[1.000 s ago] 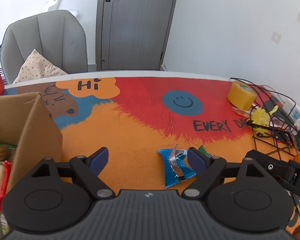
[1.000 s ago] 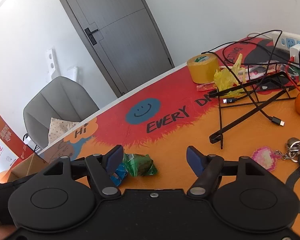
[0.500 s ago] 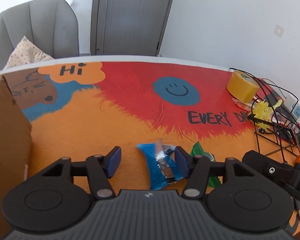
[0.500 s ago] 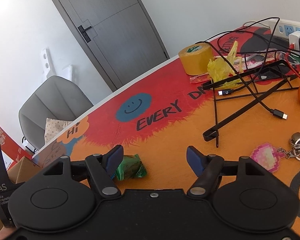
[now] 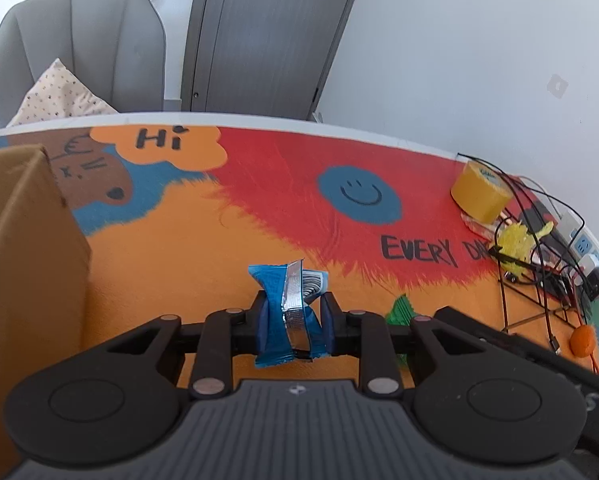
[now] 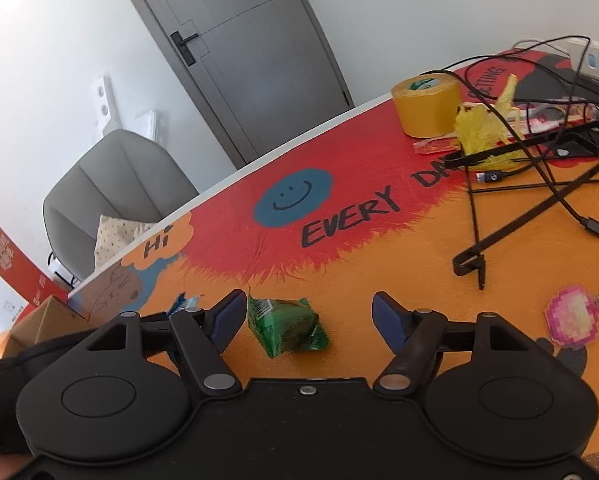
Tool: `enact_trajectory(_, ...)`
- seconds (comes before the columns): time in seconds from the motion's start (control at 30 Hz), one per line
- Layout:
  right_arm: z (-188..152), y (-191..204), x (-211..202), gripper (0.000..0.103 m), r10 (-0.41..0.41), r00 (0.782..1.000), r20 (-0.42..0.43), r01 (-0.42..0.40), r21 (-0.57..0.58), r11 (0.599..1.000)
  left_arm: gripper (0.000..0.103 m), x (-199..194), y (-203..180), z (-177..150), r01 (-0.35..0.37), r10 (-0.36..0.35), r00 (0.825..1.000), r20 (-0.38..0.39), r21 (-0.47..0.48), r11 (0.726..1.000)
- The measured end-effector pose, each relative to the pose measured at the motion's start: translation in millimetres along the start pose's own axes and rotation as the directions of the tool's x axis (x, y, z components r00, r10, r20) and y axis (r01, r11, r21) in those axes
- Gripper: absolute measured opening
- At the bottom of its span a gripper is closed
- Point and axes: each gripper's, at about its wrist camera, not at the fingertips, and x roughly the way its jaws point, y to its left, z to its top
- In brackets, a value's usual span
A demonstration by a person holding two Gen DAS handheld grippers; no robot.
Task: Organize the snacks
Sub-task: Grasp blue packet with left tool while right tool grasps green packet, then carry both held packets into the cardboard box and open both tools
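A blue snack packet [image 5: 273, 280] with a silver seam stands pinched between the blue pads of my left gripper [image 5: 293, 320], whose jaws are closing on it over the orange tabletop. A green snack packet [image 6: 287, 328] lies flat on the table between the fingers of my right gripper [image 6: 309, 316], nearer the left finger and touching neither pad; that gripper is open. In the left wrist view the green packet [image 5: 399, 312] peeks out just right of the left gripper. An open cardboard box [image 5: 31, 260] stands at the left.
A yellow tape roll [image 6: 427, 104], tangled cables over a black wire stand [image 6: 539, 168] and a power strip crowd the right side. A pink keychain [image 6: 573, 316] and an orange fruit [image 5: 582, 340] lie near the front right. A grey chair [image 5: 79, 48] stands behind the table.
My left gripper's jaws have come together from wide apart onto the blue packet. My right gripper has shifted so that the green packet now lies between its fingers.
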Motion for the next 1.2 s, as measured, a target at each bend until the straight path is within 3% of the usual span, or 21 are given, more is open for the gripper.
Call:
enact_trajectory(0.33,1,18,28,0.070,-0.042,0.998,-0.050,0.039,-0.069,0.997,0.025,-4,14,4,-0.005,0.005,1.000,0.007,-0.032,0.999)
enact_trajectory(0.37,0,19,32,0.065,-0.055,0.997,-0.057,0.051,-0.079,0.996,0.025,-5,16,4,-0.004,0.004,1.000,0.006,-0.036,0.999)
enact_trajectory(0.4,-2,19,35,0.048,-0.064,0.996,-0.069,0.058,-0.091,0.994,0.025,-6,16,4,-0.001,0.001,1.000,0.006,-0.040,0.999)
enact_trajectory(0.5,-5,24,32,0.042,-0.096,0.994,-0.052,0.089,-0.133,0.987,0.025,-10,16,2,0.001,-0.001,1.000,0.016,-0.035,0.999)
enact_trajectory(1.2,-23,24,-51,0.041,-0.005,0.994,0.108,0.008,-0.026,1.000,0.025,-77,20,-16,0.048,-0.045,0.994,0.100,-0.023,0.999)
